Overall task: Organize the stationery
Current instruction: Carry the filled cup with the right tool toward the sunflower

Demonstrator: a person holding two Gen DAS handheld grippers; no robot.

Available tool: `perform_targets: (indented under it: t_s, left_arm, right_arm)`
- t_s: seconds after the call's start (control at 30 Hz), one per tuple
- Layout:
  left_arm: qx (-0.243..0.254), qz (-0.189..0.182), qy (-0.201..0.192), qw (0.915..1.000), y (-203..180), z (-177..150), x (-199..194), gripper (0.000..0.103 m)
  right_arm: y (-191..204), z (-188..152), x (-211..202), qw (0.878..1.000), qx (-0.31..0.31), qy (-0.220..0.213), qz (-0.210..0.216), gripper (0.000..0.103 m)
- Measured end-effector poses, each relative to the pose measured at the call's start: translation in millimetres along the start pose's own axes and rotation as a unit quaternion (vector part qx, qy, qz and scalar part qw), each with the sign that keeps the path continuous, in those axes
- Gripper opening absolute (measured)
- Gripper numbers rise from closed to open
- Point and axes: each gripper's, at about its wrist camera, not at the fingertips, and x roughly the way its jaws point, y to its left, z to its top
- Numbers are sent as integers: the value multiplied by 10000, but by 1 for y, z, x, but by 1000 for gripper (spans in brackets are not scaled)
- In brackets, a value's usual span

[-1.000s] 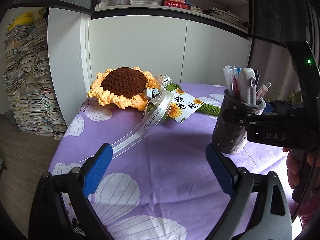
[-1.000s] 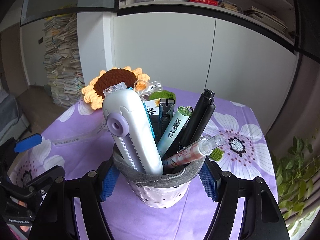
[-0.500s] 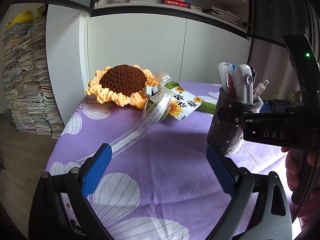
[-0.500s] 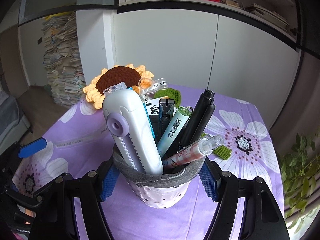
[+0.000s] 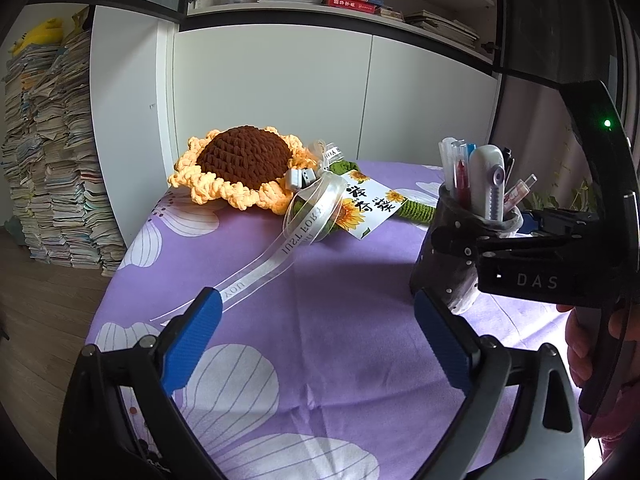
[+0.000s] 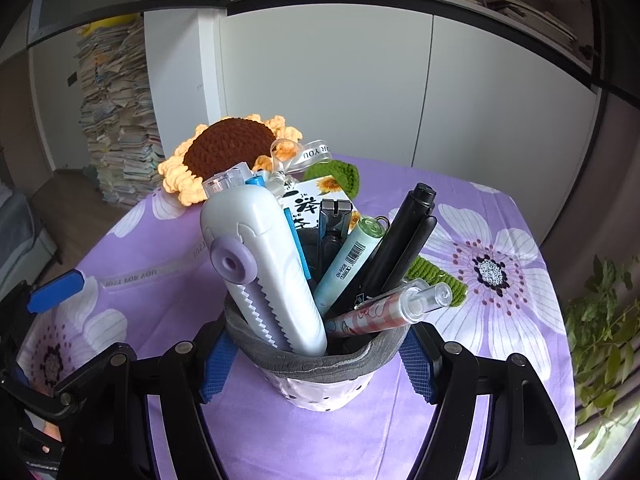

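My right gripper is shut on a soft grey-rimmed pen holder and grips it by both sides. The holder carries a white correction-tape dispenser, a light-blue highlighter, black pens, a pink patterned pen and more. In the left wrist view the holder stands at the right, held by the right gripper, over the purple cloth. My left gripper is open and empty, low over the cloth, left of the holder.
A crocheted sunflower with a ribbon and a card lies at the table's far side. The purple flowered cloth covers the table. White cabinets stand behind. Paper stacks stand on the floor at the left. A plant is at the right.
The right gripper has carried the pen holder a little to the left and towards the sunflower. The left gripper has stayed open and drifted only slightly.
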Motion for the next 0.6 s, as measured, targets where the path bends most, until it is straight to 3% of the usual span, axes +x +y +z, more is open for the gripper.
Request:
perform_targets:
  t_s: [0.6]
  left_arm:
    - [-23, -32, -7, 10000, -1, 0, -2, 98]
  right_arm:
    - [1, -2, -3, 10000, -2, 57, -64, 74]
